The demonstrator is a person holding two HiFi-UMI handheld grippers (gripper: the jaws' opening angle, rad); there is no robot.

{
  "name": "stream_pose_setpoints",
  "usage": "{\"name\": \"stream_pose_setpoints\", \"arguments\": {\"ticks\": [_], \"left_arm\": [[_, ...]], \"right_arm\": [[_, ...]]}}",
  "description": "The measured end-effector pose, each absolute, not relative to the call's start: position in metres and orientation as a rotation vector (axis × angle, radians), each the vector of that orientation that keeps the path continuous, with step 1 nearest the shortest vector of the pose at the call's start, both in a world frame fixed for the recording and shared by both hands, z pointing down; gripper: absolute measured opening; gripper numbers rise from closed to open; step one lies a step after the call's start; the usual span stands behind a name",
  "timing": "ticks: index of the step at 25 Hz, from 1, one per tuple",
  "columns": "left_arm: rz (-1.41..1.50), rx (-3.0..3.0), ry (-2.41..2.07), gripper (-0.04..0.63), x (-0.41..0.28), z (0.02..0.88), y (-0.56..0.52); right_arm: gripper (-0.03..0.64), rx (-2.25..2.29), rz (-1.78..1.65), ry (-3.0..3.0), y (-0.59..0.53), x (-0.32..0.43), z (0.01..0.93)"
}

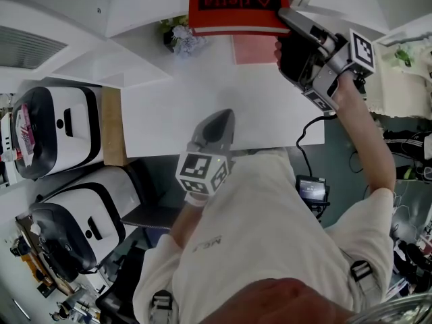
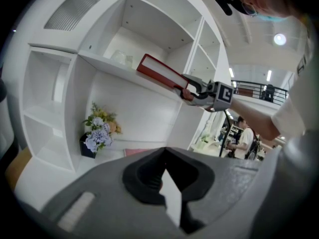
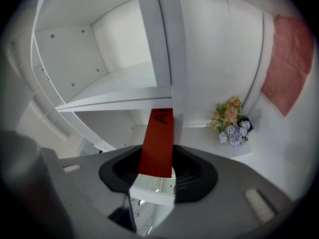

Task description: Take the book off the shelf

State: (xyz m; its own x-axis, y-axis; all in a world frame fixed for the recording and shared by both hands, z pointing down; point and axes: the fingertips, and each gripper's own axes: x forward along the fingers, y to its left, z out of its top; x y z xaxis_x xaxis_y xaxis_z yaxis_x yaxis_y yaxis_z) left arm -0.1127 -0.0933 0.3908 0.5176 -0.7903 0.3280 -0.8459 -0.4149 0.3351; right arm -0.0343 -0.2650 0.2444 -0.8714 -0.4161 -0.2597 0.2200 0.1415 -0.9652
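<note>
Two grippers are noted, one per hand. The R gripper (image 1: 287,20) (image 3: 158,159) is raised to the white shelf unit (image 2: 71,108). Its fingers are closed part-way and clamped on the near end of the red book (image 1: 236,5) (image 2: 159,72) (image 3: 158,143), which is pinched between the pads. The book is seen at the upper board (image 2: 109,63), toward the board's right end, w/ its near end projecting past the front edge. The L gripper (image 1: 217,120) (image 2: 167,183) is held low, in front of the lower board (image 1: 202,100). Its fingertips are brought together w/ nothing between them. On the lower board a pot of flowers (image 1: 181,38) (image 2: 98,131) (image 3: 230,121) is recorded at the back edge. A pink cloth (image 1: 253,48) (image 3: 286,63) is laid just beside it, below the book.
</note>
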Motion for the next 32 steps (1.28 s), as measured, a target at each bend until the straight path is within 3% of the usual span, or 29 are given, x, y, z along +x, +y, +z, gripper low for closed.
{"name": "stream_pose_setpoints", "arguments": {"ticks": [20, 32], "left_arm": [[0.163, 2.301, -1.338, 0.0, -0.12, 0.378, -0.122], [0.171, 2.313, -1.342, 0.0, -0.119, 0.392, -0.082]], "right_arm": [[0.173, -0.092, -1.768, 1.997, -0.259, -0.035, 0.236], [0.172, 0.029, -1.759, 2.048, -0.184, -0.033, 0.254]]}}
